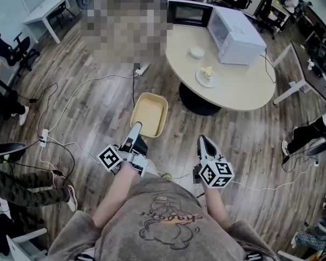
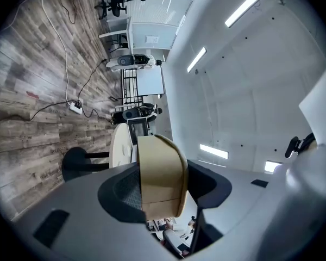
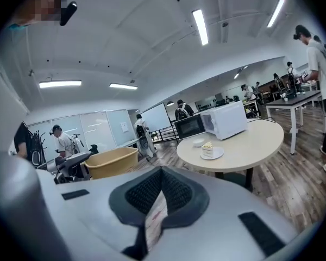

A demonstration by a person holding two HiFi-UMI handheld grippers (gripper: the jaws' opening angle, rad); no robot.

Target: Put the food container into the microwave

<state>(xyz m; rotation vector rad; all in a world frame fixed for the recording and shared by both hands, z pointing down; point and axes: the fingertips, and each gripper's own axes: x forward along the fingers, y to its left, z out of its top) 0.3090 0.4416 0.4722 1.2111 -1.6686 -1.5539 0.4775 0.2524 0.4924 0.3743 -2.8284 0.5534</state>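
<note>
Here my left gripper pinches the food container by its rim; my right gripper sits pressed together; the microwave stands open; the shirt print is unreadable.

Bright ceiling strip lights, fisheye-warped edges

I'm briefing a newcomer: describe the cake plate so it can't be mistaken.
Find the round beige table bearing the white microwave. Toward the table's near edge sits a white plate. Unlike the small white bowl behind it, it carries a cake slice.
</note>
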